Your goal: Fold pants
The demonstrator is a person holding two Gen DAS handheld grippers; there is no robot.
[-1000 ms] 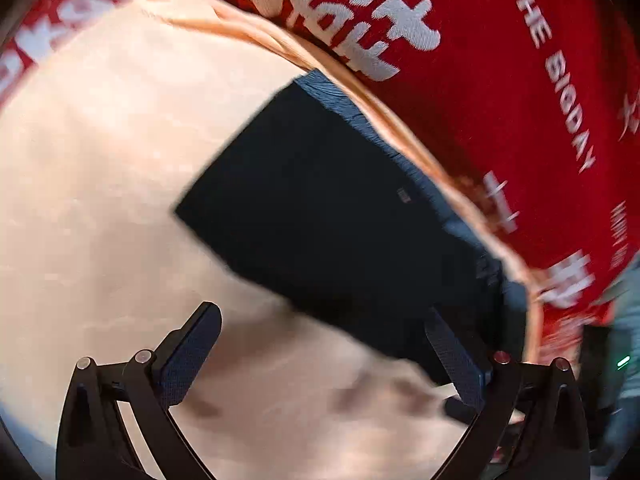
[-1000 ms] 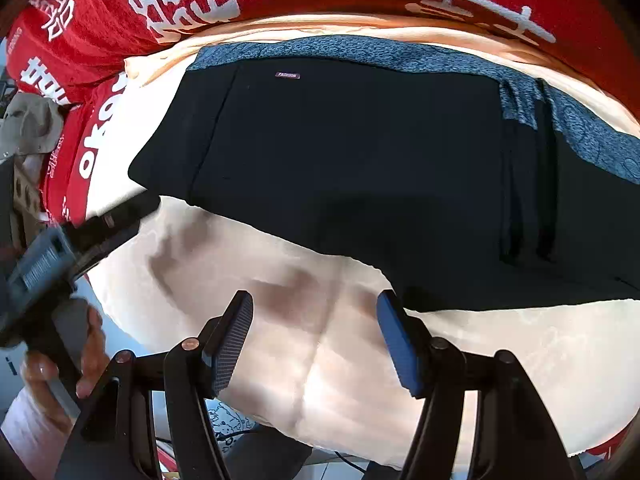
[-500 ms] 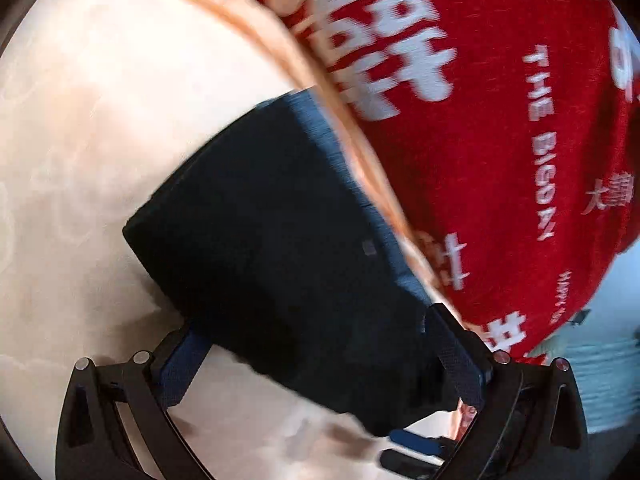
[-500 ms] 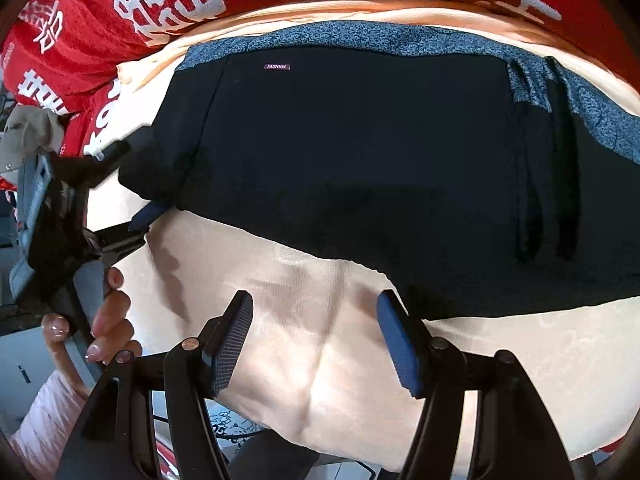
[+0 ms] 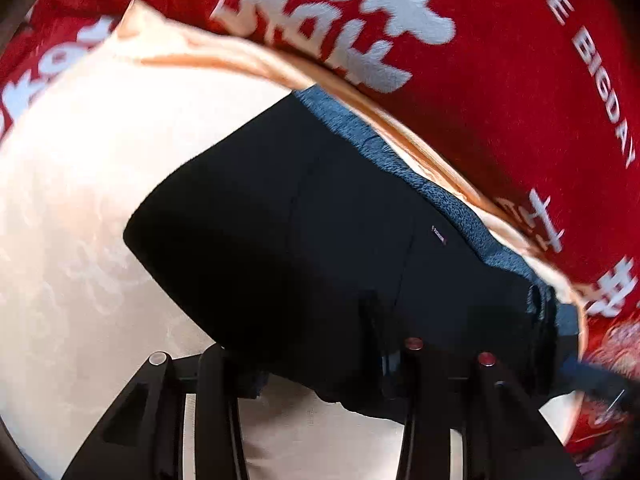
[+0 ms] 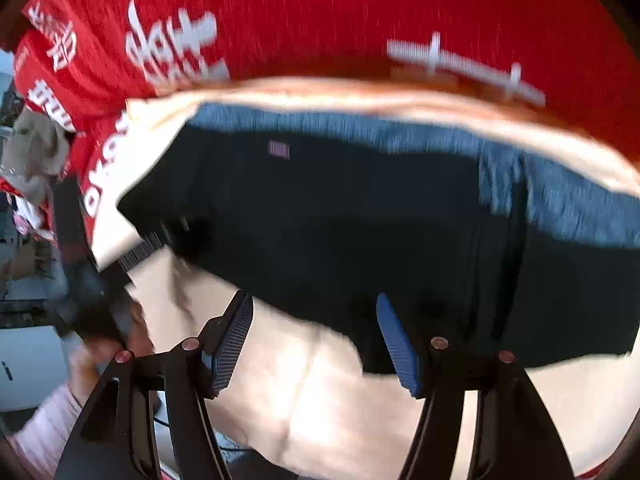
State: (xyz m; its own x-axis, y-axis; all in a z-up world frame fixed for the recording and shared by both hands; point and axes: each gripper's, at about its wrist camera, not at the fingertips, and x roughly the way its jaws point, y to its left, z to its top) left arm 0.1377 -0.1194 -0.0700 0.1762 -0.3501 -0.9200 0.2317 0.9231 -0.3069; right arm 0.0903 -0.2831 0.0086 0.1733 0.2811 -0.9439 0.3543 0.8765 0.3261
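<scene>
The black pants (image 5: 304,248) with a blue-grey waistband (image 5: 452,204) lie folded on a pale peach cloth (image 5: 72,208). My left gripper (image 5: 316,376) has its fingers around the pants' near edge, and the fabric hides both fingertips, so its grip is unclear. In the right wrist view the pants (image 6: 360,208) stretch across the middle. My right gripper (image 6: 316,336) is open and empty just before their near edge. My left gripper (image 6: 140,252) shows there at the pants' left corner.
A red cloth with white lettering (image 5: 480,60) lies behind the peach cloth, and also in the right wrist view (image 6: 320,20). A grey-beige item (image 6: 36,156) sits at the far left. The peach cloth's front edge (image 6: 280,456) drops off below my right gripper.
My left gripper has moved onto the pants' left corner, with its fingers now around the fabric edge. My right gripper has come closer to the pants' near edge and stays open.
</scene>
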